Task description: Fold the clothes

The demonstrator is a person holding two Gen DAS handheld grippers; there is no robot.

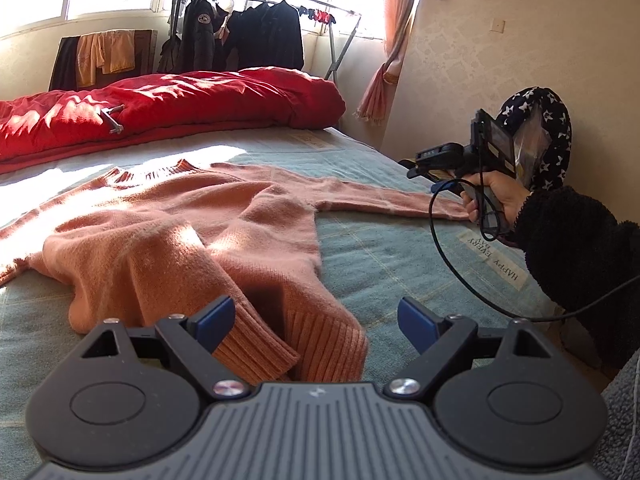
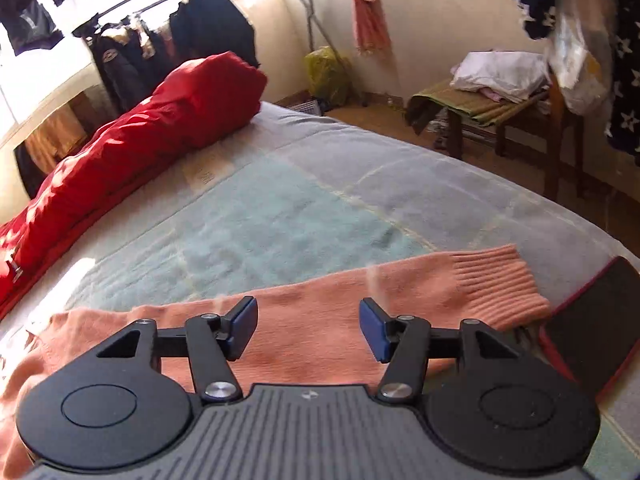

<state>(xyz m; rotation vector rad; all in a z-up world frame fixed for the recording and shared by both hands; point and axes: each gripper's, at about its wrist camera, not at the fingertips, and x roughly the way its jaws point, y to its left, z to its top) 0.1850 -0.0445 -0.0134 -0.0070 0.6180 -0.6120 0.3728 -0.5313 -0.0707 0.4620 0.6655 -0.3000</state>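
Left claw (image 1: 316, 322) released over sweater (image 1: 168, 224) hem, right claw (image 2: 307, 328) released — above sleeve (image 2: 440, 292)

Black claw (image 1: 316, 320) with blue pads (image 1: 218, 322); fuzzy black sleeve (image 1: 576, 248).

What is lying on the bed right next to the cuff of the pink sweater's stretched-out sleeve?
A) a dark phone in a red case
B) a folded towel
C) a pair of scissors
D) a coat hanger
A: in the right wrist view, a dark phone in a red case lies on the bed just beside the ribbed cuff of the pink sweater.
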